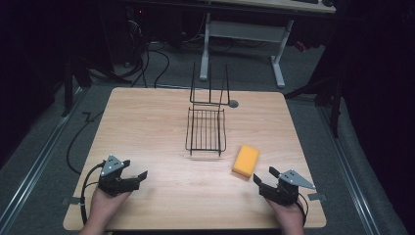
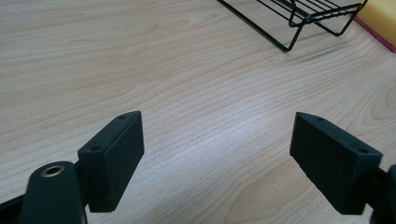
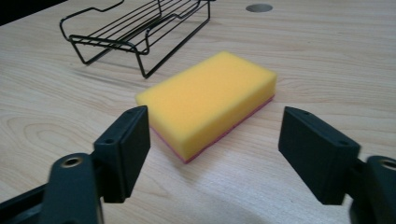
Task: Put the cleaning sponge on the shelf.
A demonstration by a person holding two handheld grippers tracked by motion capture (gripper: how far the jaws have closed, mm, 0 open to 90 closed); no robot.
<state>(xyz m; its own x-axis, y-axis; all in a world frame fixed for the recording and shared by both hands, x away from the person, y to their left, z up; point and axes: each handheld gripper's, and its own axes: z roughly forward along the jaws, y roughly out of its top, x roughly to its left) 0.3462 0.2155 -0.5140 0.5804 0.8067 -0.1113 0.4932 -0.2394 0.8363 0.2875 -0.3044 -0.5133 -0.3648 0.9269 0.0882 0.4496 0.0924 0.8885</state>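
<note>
Light wooden table (image 1: pixel 147 127), two hand-held grippers at its near edge, one in each of the person's hands.

Left gripper (image 1: pixel 138 177): jaws spread wide, nothing between them. In the left gripper view its fingers (image 2: pixel 114 156) frame bare wood grain only. Ahead of the fingertips and off to their right, well apart, the near corner of a black wire rack (image 2: pixel 299 18); past that, a sliver of yellow at the frame edge.

Right gripper (image 1: pixel 265 175): jaws likewise spread wide, holding nothing. In the right gripper view its fingers (image 3: pixel 123 149) stand either side of open table, and a yellow sponge (image 3: pixel 210 100) lies flat just ahead of the tips, roughly centred on the gap, not touching either finger. Sponge has a thin pink layer along its underside. Its long axis runs diagonally away from the fingers.

From the high view, the sponge (image 1: pixel 245 160) sits near the right gripper's tips, slightly forward and inward of them, well apart from the left gripper. The rack (image 1: pixel 206 128) lies beyond both sets of fingers, mid-table, with a tall wire back standing upright at its far end. Sponge is beside the rack's near right corner, apart from it, not in it.

Small grey round cap (image 1: pixel 233 104) set in the table just beside the rack's far right corner
</note>
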